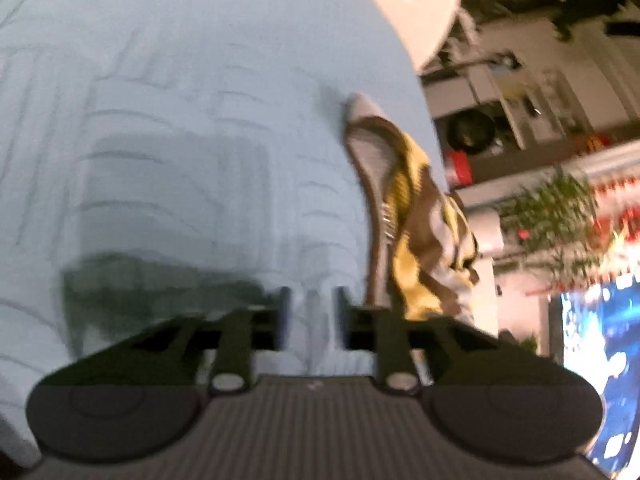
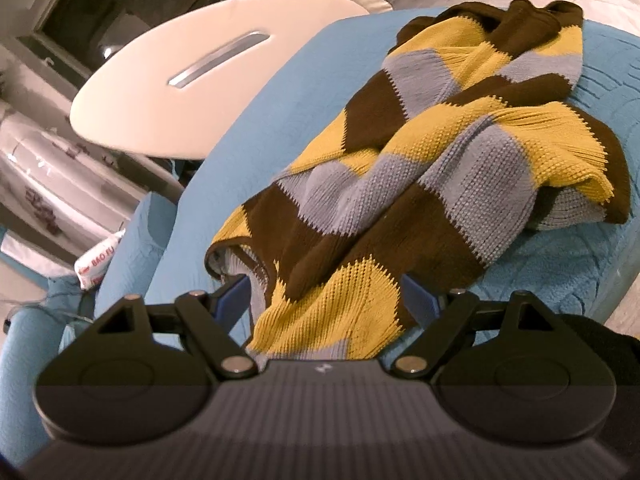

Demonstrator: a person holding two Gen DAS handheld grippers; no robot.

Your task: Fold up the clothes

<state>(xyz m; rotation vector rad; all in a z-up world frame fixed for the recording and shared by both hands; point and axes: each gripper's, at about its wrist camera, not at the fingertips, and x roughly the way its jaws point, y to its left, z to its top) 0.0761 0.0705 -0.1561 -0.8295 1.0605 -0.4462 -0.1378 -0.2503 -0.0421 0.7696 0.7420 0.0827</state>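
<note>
Straddling the nearest fold of the knitted sweater [image 2: 400, 160], the right tongs [image 2: 326, 300] stand wide, their blue-padded fingers [image 2: 230, 296] on either side of a yellow and brown patch of the knit; cloth fills the gap between them, though the jaws are not pressed onto it. From that near fold the sweater runs away ahead and to the right of the right tongs as a crumpled heap of yellow, brown and grey-blue blocks, its ribbed yellow edge turned over at the far right. It lies on a blue quilted cover [image 2: 280, 92] with stitched curved lines, which spreads out beneath and beyond the garment. To the left of the right tongs, past the edge of the cover, a small white bag with red lettering [image 2: 96, 264] sits low down, and further ahead on the left a white oval surface [image 2: 160, 92] with a long metal slot stands just beyond the cover. The left tongs [image 1: 310, 316] are held narrowly apart with nothing between the fingers, only bare quilting showing in the gap. This view is blurred. Just to the right of the left tongs and ahead of them, a strip of the same sweater [image 1: 404, 184] trails across the blue quilted cover [image 1: 180, 120] near its edge. Far off to the right stand a leafy plant [image 1: 552, 220] and a bright blue screen [image 1: 600, 344].
</note>
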